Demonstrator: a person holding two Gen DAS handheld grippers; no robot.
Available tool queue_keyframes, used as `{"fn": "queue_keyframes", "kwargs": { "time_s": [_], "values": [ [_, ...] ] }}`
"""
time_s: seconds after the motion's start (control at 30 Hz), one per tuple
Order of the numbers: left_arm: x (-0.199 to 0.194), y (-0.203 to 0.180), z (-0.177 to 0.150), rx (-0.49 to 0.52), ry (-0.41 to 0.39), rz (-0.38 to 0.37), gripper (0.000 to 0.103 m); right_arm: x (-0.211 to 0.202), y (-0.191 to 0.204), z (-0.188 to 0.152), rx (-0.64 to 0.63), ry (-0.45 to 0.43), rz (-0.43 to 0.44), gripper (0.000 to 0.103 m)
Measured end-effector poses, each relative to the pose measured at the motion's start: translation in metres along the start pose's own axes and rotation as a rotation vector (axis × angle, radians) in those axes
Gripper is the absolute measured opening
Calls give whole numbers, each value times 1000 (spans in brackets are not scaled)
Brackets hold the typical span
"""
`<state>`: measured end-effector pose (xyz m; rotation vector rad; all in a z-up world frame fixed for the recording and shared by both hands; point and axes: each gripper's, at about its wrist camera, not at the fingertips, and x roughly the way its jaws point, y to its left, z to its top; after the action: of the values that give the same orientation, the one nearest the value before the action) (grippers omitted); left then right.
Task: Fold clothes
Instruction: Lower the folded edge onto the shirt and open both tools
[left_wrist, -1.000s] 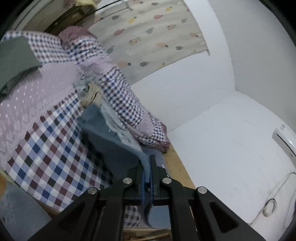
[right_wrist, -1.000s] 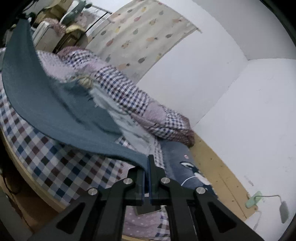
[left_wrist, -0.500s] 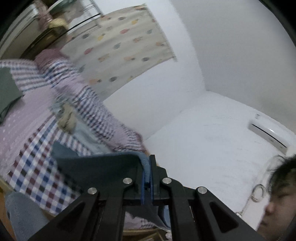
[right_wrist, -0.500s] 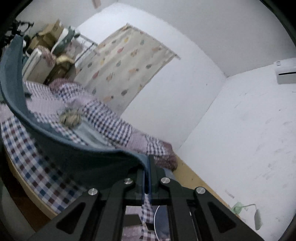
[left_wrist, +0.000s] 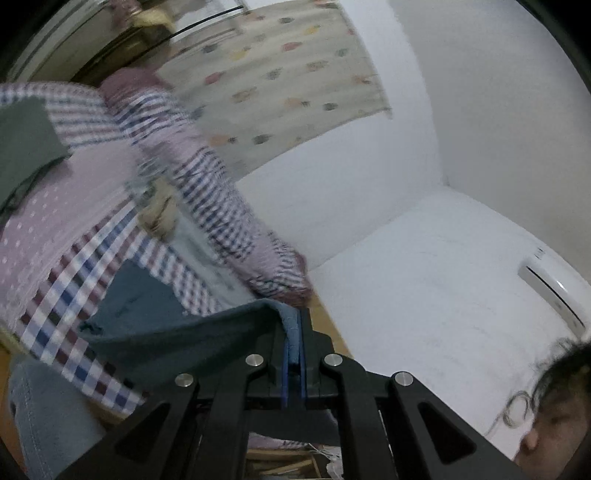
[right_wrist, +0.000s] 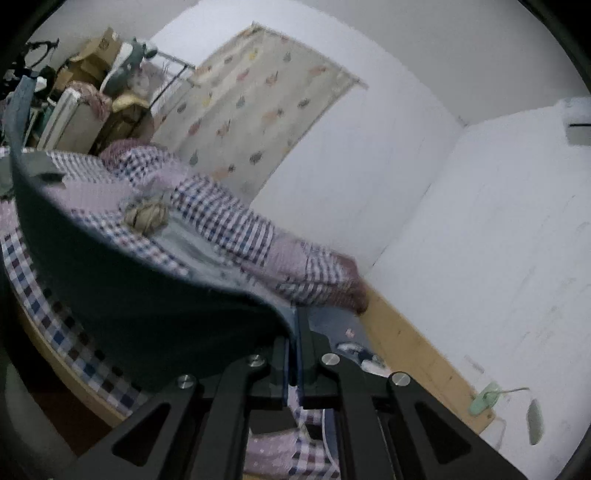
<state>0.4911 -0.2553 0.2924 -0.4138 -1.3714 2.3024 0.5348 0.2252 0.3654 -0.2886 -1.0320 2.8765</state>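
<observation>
left gripper (left_wrist: 293, 332) is sitting fully closed, jaws pinching the edge of a dark teal cloth (left_wrist: 155, 325). right gripper (right_wrist: 293, 332) is doing the same, jaws clamped tight on another edge of the cloth (right_wrist: 129, 295), no gap showing between the pads.

the cloth is hanging in the air between the two tools, above the bed (right_wrist: 55, 325). in the right view it is sweeping up and left in a long curved band toward the frame's top-left corner; in the left view it is sagging down and left of the jaws, one corner drooping over the checked sheet.

a checked quilt (right_wrist: 229, 225) is lying bunched along the far side of the bed, near the wall. a tan bundle (right_wrist: 146, 218) is sitting on the bed beside it, on top of a pale blue garment (right_wrist: 188, 243). a grey-green garment (left_wrist: 26, 147) is lying flat at the left edge of the left view.

a spotted curtain (right_wrist: 258, 103) is hanging on the back wall. a person's head is poking into the lower-right corner of the left view. both views are motion-blurred.
</observation>
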Motion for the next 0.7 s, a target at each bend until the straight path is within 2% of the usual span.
{"fn": "queue_keyframes", "kwargs": {
  "time_s": [0.13, 0.37, 0.53, 0.7],
  "values": [
    [38, 32, 16, -64, 18, 56, 2, 50, 2, 1, 1, 48, 46, 0],
    [114, 61, 57, -80, 27, 141, 2, 138, 6, 3, 2, 131, 126, 0],
    [180, 94, 96, -100, 39, 223, 2, 232, 29, -11, -12, 243, 199, 0],
    [257, 158, 127, -161, 72, 348, 2, 326, 52, -25, -27, 355, 272, 0]
  ]
}}
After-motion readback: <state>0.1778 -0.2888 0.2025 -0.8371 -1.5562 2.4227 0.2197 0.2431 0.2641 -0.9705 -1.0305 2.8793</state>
